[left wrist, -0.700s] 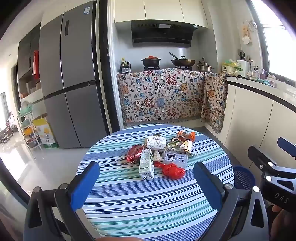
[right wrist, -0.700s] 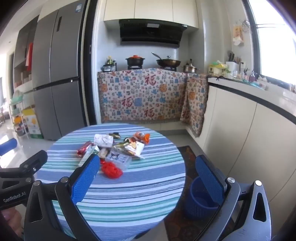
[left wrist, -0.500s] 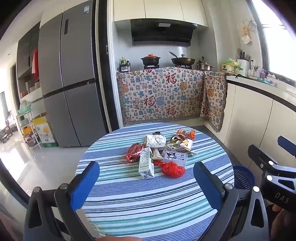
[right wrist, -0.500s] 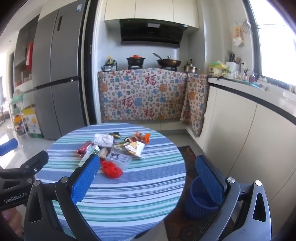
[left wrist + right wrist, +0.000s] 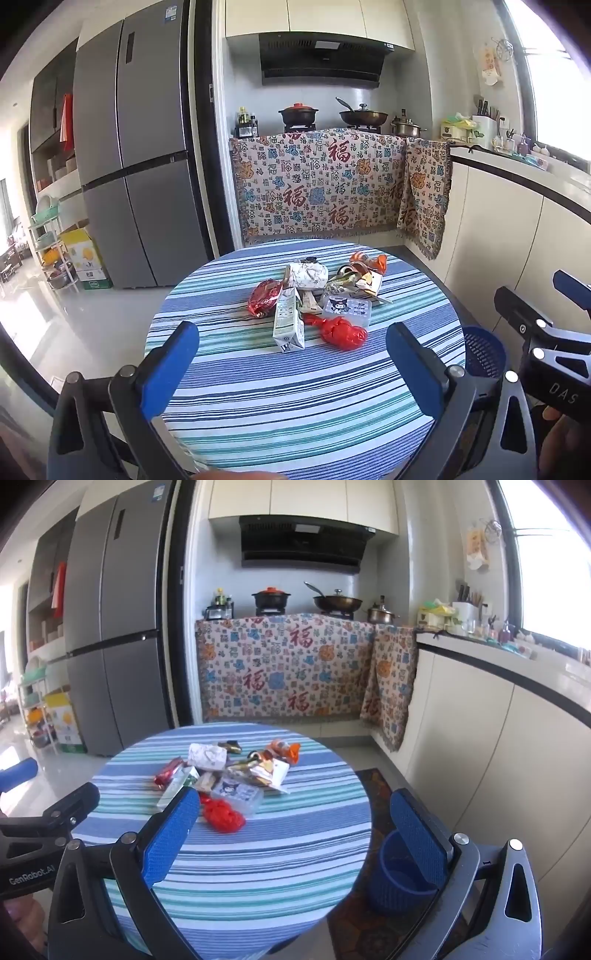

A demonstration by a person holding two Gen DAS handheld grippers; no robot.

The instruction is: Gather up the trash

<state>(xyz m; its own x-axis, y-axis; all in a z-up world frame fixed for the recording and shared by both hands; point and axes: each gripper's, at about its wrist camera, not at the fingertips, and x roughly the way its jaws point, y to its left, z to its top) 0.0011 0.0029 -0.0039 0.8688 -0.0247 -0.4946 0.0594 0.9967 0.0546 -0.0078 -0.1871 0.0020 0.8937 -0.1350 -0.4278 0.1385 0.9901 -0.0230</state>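
Nothing has moved since earlier; both tools, left tool [image 5: 291, 352] and right tool [image 5: 295, 821], gape empty short of the trash [image 5: 317, 295]; risk: loose wrappers slipping from wide jaws.

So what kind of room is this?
It looks like a home kitchen. There's a tall grey fridge, pots on a stove under a black range hood, and a round table with a striped cloth in the middle.

Trash pile [image 5: 321, 295] mid-table, red wrappers, milk carton [image 5: 288, 319], blue bin [image 5: 400, 877] beside table
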